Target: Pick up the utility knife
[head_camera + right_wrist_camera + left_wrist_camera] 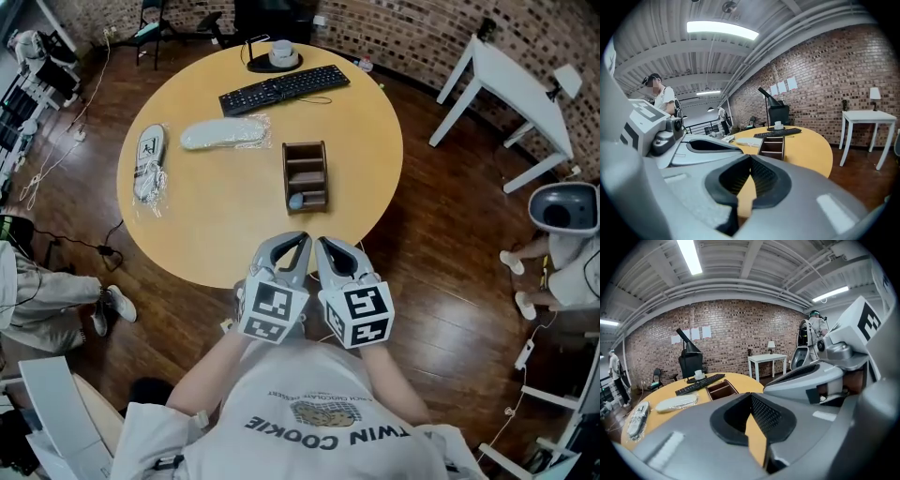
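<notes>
At the near edge of the table (pixel 216 251), the left gripper (pixel 298 237) and right gripper (pixel 323 241) hover closed and empty. The utility knife (pixel 296 201) seems to lie in the wooden box (pixel 306 150), nearest slot. Reaching in narrow could shove the box.

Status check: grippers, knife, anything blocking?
Left gripper, right gripper: both shut, empty, at table's near edge. Utility knife unconfirmed; possibly the small bluish item in brown organizer's near compartment. Nothing between grippers and organizer.
</notes>
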Demonstrator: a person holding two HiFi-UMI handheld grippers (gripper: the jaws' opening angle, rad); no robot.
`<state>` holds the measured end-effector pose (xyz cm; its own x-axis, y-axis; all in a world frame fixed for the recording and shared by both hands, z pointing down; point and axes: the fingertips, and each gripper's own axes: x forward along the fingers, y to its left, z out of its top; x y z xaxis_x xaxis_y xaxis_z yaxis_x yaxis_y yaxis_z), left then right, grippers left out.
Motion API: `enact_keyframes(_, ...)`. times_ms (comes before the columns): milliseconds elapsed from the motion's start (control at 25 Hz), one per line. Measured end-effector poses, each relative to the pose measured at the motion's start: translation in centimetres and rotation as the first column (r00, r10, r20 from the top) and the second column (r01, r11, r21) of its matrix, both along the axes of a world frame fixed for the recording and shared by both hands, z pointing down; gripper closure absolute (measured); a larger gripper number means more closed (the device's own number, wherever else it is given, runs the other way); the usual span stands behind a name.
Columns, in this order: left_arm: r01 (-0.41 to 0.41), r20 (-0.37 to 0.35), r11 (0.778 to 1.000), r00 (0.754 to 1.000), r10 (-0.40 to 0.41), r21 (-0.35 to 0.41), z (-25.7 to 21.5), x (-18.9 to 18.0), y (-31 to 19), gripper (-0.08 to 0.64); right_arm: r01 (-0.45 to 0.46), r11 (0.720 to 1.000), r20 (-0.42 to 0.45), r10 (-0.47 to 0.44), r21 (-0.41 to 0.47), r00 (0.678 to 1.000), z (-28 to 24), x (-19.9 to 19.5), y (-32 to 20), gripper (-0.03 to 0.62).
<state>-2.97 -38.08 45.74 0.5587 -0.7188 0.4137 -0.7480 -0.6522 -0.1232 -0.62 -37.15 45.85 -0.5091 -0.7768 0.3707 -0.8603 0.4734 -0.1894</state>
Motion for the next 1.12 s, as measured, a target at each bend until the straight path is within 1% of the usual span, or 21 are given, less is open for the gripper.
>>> enact_keyframes(120, -0.033, 0.059, 0.999, 0.998, 0.033, 0.006, 1.0, -0.4, -0.9, 0.551, -0.009, 1.000, 0.001, 0.009, -0.008, 1.000, 0.5, -0.1, -0.6, 0.591)
enact_keyframes(240, -0.090, 0.119, 0.996, 0.989, 0.086, 0.021, 1.9, -0.3, -1.8, 0.529, -0.016, 1.000, 0.006, 0.016, -0.016, 1.000, 0.9, -0.2, -1.1, 0.591)
enact_keyframes(280, -0.109, 0.140, 0.994, 0.985, 0.104, 0.030, 2.0, -0.3, -2.2, 0.517, -0.018, 1.000, 0.009, 0.018, -0.020, 1.000, 1.0, -0.2, -1.4, 0.591)
enact_keyframes(400, -0.157, 0.206, 0.986, 0.968, 0.142, 0.059, 2.5, -0.3, -3.3, 0.513, -0.024, 0.999, 0.017, 0.025, -0.028, 1.000, 1.2, -0.1, -2.0, 0.591)
enact_keyframes(480, -0.187, 0.252, 0.980, 0.954, 0.165, 0.065, 3.3, -0.5, -4.1, 0.505, -0.027, 0.999, 0.017, 0.028, -0.032, 0.999, 1.5, -0.1, -2.3, 0.591)
enact_keyframes(560, -0.224, 0.304, 0.972, 0.933, 0.193, 0.070, 4.1, -0.5, -4.8, 0.495, -0.031, 0.999, 0.016, 0.031, -0.036, 0.999, 1.9, -0.2, -2.7, 0.591)
enact_keyframes(720, -0.301, 0.415, 0.951, 0.876, 0.246, 0.071, 5.9, -1.1, -5.7, 0.464, -0.037, 0.998, 0.019, 0.038, -0.048, 0.999, 2.4, -0.5, -3.2, 0.591)
enact_keyframes(920, -0.340, 0.484, 0.939, 0.831, 0.275, 0.050, 7.4, -1.3, -7.2, 0.453, -0.053, 0.997, 0.012, 0.054, -0.053, 0.998, 2.5, 0.0, -4.0, 0.591)
enact_keyframes(1040, -0.374, 0.527, 0.927, 0.794, 0.303, 0.032, 8.5, -1.1, -7.8, 0.439, -0.063, 0.996, 0.012, 0.064, -0.060, 0.998, 2.8, 0.4, -4.4, 0.591)
enact_keyframes(1120, -0.400, 0.562, 0.916, 0.764, 0.319, 0.023, 9.3, -1.0, -8.0, 0.430, -0.070, 0.995, 0.012, 0.071, -0.067, 0.997, 3.1, 0.5, -4.5, 0.591)
